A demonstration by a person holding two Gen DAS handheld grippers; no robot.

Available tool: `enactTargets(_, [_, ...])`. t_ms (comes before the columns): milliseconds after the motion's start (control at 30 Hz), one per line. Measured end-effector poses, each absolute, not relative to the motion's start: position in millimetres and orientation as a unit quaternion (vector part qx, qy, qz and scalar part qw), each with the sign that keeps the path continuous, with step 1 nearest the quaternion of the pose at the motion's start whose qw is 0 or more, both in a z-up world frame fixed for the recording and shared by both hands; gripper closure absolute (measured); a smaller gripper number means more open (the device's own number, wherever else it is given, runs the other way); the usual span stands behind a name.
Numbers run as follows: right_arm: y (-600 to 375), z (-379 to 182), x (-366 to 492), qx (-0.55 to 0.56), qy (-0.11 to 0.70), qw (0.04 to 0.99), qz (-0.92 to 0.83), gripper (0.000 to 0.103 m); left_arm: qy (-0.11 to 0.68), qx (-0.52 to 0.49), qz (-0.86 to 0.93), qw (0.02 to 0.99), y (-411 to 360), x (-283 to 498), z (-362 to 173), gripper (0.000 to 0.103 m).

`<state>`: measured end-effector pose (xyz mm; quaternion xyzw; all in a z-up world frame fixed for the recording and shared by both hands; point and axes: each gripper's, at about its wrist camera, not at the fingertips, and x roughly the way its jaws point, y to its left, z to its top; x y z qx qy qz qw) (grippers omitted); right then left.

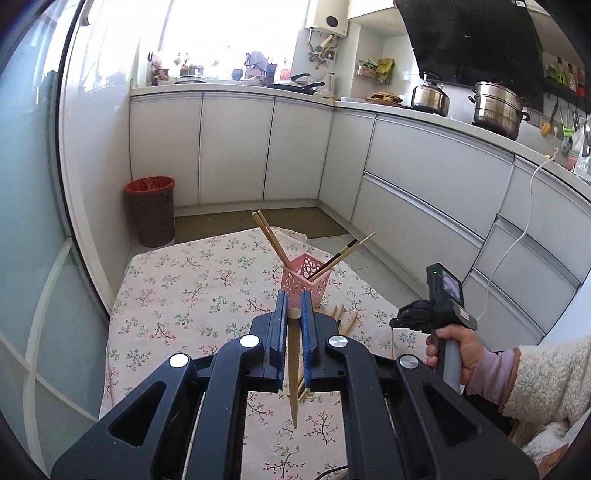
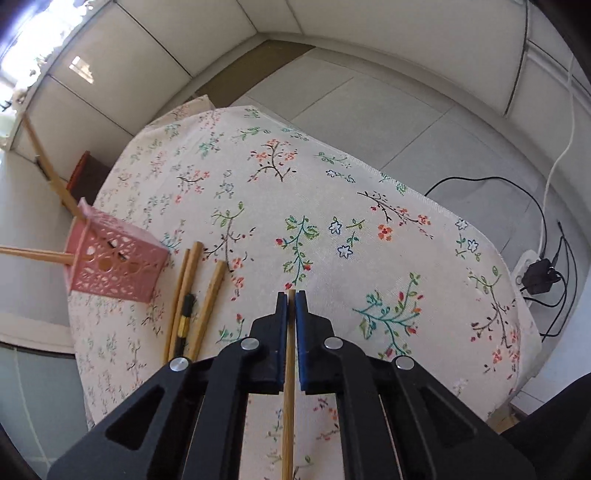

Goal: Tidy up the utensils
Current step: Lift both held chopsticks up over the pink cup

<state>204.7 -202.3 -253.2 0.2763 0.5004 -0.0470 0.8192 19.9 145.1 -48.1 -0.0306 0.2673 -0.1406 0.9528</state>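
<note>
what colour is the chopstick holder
Pink, with lattice cutouts; the holder shows best in the right wrist view.

Daylight from window, blown out to white glare. Both views bright, sharp at centre. Strong fisheye bending at edges; dark vignette in corners. Soft shadows on tablecloth. Cabinets evenly lit.
</note>
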Motion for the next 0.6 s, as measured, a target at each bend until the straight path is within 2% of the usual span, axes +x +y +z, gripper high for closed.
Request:
enactTargets(367, [-190, -115, 137, 0.219, 0.39, 0.892, 0.064, 0.098, 0.258, -0.045, -0.126, 0.957, 122, 35, -12, 0.097])
enactTargets(600, [-182, -23, 121, 0.207, 0.319, 0.918, 0.117, 0.098, 0.244, -0.047, -0.122, 0.961, 113, 54, 21, 0.097])
